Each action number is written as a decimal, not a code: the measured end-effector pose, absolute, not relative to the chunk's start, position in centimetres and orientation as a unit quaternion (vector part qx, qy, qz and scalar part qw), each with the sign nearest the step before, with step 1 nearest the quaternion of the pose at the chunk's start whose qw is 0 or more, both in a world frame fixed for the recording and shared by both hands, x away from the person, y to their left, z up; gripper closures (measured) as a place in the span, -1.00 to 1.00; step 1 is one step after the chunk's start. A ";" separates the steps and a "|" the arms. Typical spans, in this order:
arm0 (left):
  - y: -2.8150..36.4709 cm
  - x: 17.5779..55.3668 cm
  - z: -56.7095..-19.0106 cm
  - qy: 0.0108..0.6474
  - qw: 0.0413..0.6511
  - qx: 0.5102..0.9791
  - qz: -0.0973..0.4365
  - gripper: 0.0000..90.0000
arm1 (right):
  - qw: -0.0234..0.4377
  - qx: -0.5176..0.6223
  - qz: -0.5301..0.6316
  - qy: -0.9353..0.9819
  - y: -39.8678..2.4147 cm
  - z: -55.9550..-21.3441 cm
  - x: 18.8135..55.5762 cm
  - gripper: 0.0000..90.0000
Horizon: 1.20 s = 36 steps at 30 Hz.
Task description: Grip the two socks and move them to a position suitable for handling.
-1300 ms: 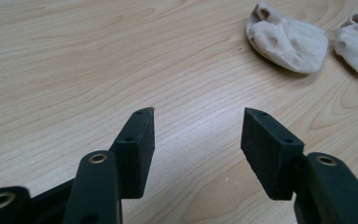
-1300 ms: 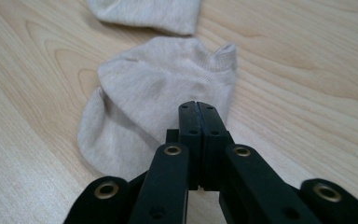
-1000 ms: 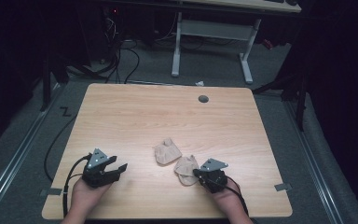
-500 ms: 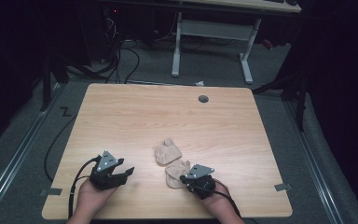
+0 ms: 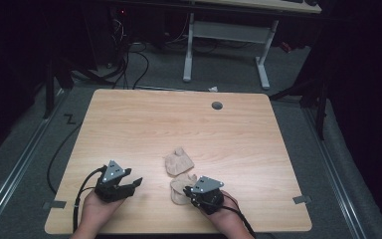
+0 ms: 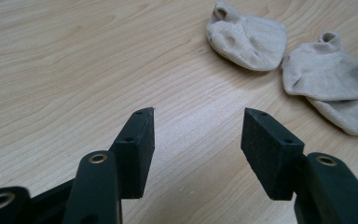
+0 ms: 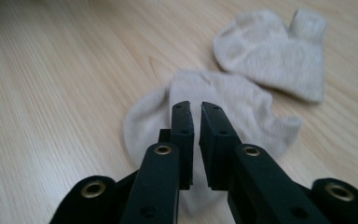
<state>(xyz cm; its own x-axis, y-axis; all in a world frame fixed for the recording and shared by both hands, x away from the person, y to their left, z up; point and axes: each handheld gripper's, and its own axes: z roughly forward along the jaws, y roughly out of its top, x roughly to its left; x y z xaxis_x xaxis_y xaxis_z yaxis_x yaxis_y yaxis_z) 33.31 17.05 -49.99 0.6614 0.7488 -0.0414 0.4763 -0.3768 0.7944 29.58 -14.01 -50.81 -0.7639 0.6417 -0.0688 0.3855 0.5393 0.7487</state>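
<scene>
Pale wood worktop (image 5: 129, 129) carries two beige socks near its front edge. The left hand-held gripper (image 5: 131, 185) sits over bare wood, jaws spread wide and empty. The far sock (image 5: 178, 162) lies just beyond the near sock (image 5: 180, 188), where the right hand-held gripper (image 5: 191, 193) holds its jaws nearly closed; whether they pinch fabric, I cannot tell.

A lab or recording room is suggested: a wooden counter (image 5: 129, 124) is ringed by dark curtains, floor cables (image 5: 129, 59) and a second desk's white legs (image 5: 189, 45) at upper centre.
</scene>
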 end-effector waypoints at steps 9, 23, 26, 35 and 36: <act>17.2 33.3 -50.0 0.378 0.414 0.811 0.166 -0.01 | 0.178 0.303 0.378 0.856 -10.9 -50.9 30.6 0.57; 17.6 33.3 -50.0 0.379 0.415 0.810 0.163 -0.01 | 0.194 0.328 0.341 0.860 -8.9 -52.3 32.4 0.44; 17.6 33.3 -49.9 0.379 0.415 0.811 0.162 -0.01 | 0.192 0.331 0.334 0.862 -8.9 -52.5 32.5 0.52; 17.1 33.1 -50.0 0.375 0.415 0.813 0.159 -0.01 | 0.198 0.337 0.357 0.848 -9.9 -51.7 32.4 0.88; 16.9 33.1 -49.9 0.375 0.416 0.813 0.159 -0.01 | 0.199 0.338 0.363 0.845 -10.1 -51.5 32.4 0.88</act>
